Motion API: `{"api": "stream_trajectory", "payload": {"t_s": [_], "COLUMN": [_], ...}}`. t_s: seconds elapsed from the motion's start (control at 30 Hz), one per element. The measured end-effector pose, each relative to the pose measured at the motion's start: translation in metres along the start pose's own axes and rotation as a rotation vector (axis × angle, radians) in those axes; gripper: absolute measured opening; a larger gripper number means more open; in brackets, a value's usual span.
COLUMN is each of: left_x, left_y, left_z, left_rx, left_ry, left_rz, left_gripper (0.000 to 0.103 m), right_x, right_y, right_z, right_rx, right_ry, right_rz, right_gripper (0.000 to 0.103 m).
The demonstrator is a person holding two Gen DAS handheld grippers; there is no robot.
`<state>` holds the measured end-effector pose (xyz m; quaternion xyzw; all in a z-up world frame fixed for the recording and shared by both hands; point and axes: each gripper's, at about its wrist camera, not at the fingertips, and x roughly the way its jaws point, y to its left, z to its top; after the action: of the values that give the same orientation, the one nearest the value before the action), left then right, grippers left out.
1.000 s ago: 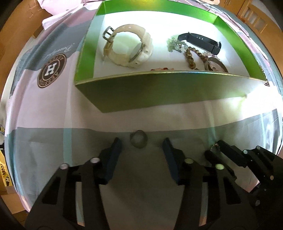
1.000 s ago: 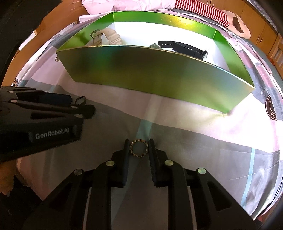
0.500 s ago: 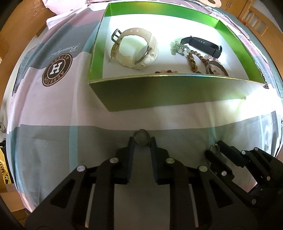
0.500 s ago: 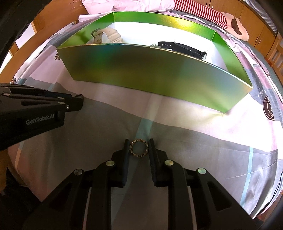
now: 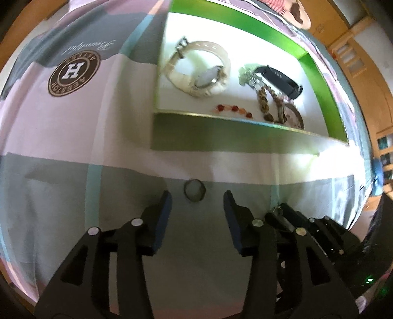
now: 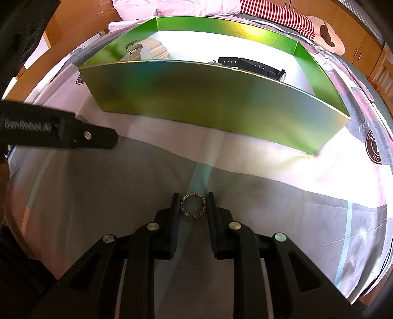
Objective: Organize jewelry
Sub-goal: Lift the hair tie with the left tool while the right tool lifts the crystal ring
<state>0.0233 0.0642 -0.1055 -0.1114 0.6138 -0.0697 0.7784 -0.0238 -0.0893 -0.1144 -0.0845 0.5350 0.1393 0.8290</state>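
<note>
A green box (image 5: pixel 221 144) with a white floor holds a cream watch (image 5: pixel 199 71), a black band (image 5: pixel 280 78), a beaded bracelet (image 5: pixel 265 103) and red beads (image 5: pixel 233 109). My left gripper (image 5: pixel 196 208) is open; a dark ring (image 5: pixel 194 193) lies on the cloth between and just ahead of its fingertips. My right gripper (image 6: pixel 193 206) is shut on a gold studded ring (image 6: pixel 193 205), held above the cloth in front of the box (image 6: pixel 208 98). The watch (image 6: pixel 147 49) and band (image 6: pixel 250 65) show over the box's near wall.
A grey, pink and white cloth (image 5: pixel 73 137) with round brown logos (image 5: pixel 73 73) covers the surface. The left gripper's finger (image 6: pixel 73 135) reaches in from the left of the right wrist view. Wooden furniture and a striped sleeve (image 6: pixel 275 17) lie beyond the box.
My left gripper, shut around the dark ring half a second ago, has opened and the ring lies on the cloth. The left view has shifted left. My right gripper holds its ring still.
</note>
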Motion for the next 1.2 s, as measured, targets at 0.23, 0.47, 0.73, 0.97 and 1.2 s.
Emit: {"api": "stream_trajectory", "payload": {"t_s": [0.23,0.47,0.73,0.97,1.2], "left_x": [0.010,0.010,-0.006,-0.023,-0.021], "left_y": [-0.014,-0.017,-0.031,-0.037,-0.047], "left_z": [0.000,-0.002,-0.006,-0.011,-0.005], "left_rx": [0.062,0.064,0.097,0.107,0.131], "left_ry": [-0.015,-0.032,-0.095,-0.141,-0.160], "left_rz": [0.130,0.190,0.228,0.220,0.214], "left_gripper": [0.038,0.020,0.019,0.020,0.019], "right_x": [-0.001,-0.001,-0.005,-0.018,-0.017], "right_y": [-0.003,-0.002,-0.010,-0.029,-0.034], "right_z": [0.000,0.000,0.002,0.009,0.009], "right_rx": [0.000,0.000,0.041,0.079,0.091], "right_ry": [-0.001,-0.002,-0.004,-0.036,-0.027], "right_rz": [0.006,0.003,0.028,-0.008,-0.020], "right_gripper": [0.022,0.022,0.021,0.021,0.021]}}
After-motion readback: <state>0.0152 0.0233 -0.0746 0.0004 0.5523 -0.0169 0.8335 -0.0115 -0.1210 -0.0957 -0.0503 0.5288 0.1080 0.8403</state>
